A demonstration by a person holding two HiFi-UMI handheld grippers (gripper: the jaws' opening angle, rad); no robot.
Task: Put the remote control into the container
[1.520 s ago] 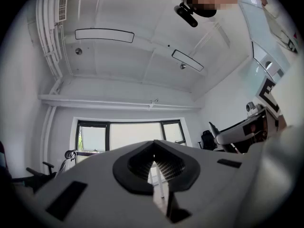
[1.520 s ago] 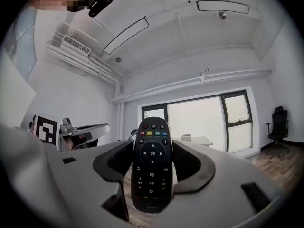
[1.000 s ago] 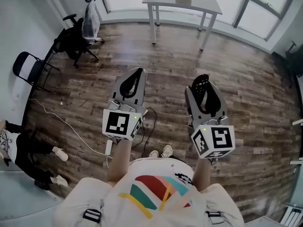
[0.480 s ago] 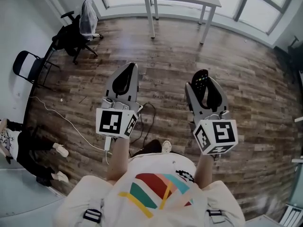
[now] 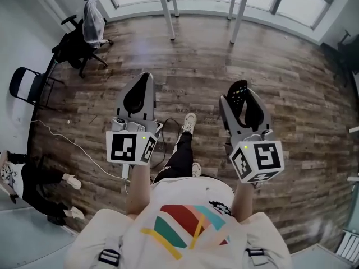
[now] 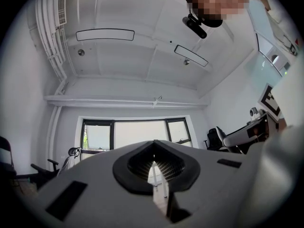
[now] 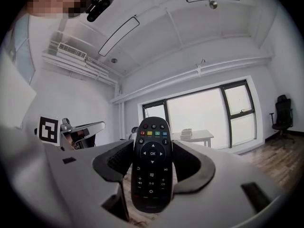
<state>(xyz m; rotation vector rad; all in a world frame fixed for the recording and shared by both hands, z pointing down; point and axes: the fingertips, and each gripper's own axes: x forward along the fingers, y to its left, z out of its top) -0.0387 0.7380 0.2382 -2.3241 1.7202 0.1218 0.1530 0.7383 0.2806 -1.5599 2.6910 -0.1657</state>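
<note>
The black oval remote control (image 7: pixel 152 163) is clamped upright in the right tongs (image 5: pixel 241 96), high above the wood-plank floor (image 5: pixel 291 77), and the left tongs (image 6: pixel 153 166) are together and empty, so finding a container, none clearly in view, and dropping it in remain.

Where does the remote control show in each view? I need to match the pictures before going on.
Head view: the remote control is right of centre, standing between the right gripper's jaws.
Right gripper view: bottom centre, buttons facing the camera, clamped by both jaws.
Left gripper view: not in it.
Shared landmark: the wide window, along the top edge in the head view and at mid-height in the left and right gripper views.
</note>
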